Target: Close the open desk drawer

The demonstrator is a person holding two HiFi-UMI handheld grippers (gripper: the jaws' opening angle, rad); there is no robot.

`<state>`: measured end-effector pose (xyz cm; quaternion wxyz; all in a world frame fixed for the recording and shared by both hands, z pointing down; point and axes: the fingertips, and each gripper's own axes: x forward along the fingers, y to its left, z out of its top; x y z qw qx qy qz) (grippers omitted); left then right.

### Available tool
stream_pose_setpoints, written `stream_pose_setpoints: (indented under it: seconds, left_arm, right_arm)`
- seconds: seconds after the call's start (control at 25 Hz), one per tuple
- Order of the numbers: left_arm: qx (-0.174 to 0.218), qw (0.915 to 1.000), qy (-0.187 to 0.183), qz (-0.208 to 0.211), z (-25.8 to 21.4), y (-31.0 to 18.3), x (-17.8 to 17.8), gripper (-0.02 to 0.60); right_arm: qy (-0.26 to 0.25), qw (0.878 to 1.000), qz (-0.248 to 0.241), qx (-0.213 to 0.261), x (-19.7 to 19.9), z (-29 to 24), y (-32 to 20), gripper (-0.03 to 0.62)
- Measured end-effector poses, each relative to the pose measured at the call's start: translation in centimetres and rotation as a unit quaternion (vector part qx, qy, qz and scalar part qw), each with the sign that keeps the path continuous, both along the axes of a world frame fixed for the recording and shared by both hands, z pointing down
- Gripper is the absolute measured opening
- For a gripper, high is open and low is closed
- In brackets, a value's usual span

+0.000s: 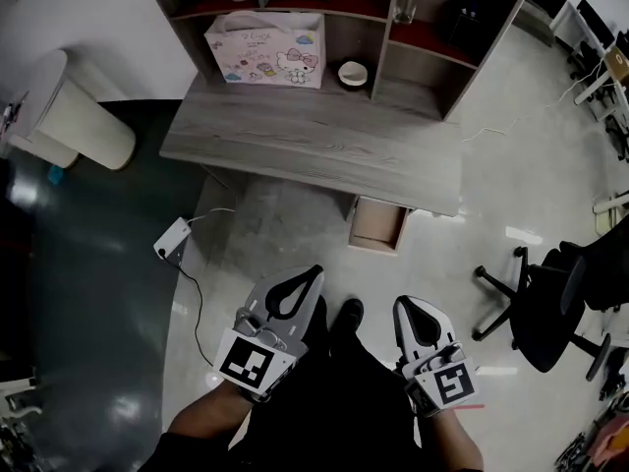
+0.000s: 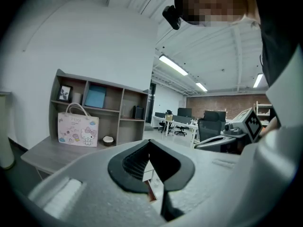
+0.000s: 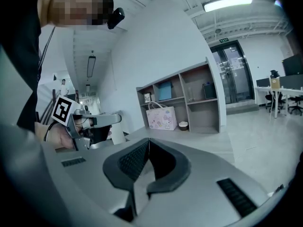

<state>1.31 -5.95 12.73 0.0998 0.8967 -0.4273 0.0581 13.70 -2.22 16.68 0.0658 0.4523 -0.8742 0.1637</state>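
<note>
Glossy pale floor is spreading out around a grey wooden desk, which is standing against a white wall with a shelf unit sitting along its back edge. Left of the desk, a white bin is standing on darker floor. Near the desk's left front corner, a small white box is lying on the floor with a cable trailing from it. On the desk, a pink-and-white bag is standing upright against the shelf unit, and a small bowl is sitting just to its right. The drawer is sticking out from under the desk's front edge near its right end, open toward the person, with its pale inside showing. Right of the desk and well apart from it, a black chair is standing.

In front of the desk, the person is holding both grippers side by side, pointing toward it and well clear of the drawer. The left gripper is showing its jaws closed, tips touching, with nothing between them; only the empty loop behind the tips is gaping. The right gripper is showing the same: jaws together at the tips, gripping nothing and touching nothing.
</note>
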Motion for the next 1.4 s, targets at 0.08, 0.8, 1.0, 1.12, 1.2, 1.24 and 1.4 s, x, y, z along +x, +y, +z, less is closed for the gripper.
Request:
stream_pose_setpoints:
  seconds: [0.08,0.8,1.0,1.12,1.2,1.24,1.4]
  left_arm:
    - [-0.014,0.9999,0.002,0.003,1.9,-1.6,-0.2,0.008]
    - [-0.138,0.9904,-0.004,-0.003,28.5,-9.9,-0.5,0.007]
    - [-0.152,0.988,-0.026,0.012,36.4,-10.1,0.0,0.008]
    - [-0.159,0.986,-0.043,0.025,40.5,-9.8,-0.1,0.008]
    - [-0.165,0.9845,-0.049,0.032,42.7,-9.7,0.0,0.008]
    - [-0.166,0.984,-0.053,0.037,43.7,-9.7,0.1,0.008]
    - [-0.176,0.9823,-0.057,0.031,47.9,-10.5,0.7,0.008]
  right_arm:
    - [0.005,1.0,0.0,-0.019,-0.2,1.3,-1.5,0.012]
    - [0.067,0.987,-0.048,-0.141,-1.6,27.7,-10.9,0.012]
    - [0.093,0.981,-0.059,-0.162,-0.7,35.3,-11.7,0.012]
    - [0.118,0.976,-0.065,-0.171,-0.4,39.9,-12.0,0.012]
    - [0.134,0.973,-0.071,-0.176,-0.3,42.5,-12.2,0.015]
    - [0.139,0.971,-0.074,-0.179,-0.3,43.7,-12.3,0.018]
    - [0.143,0.969,-0.079,-0.185,-0.4,47.6,-12.7,0.028]
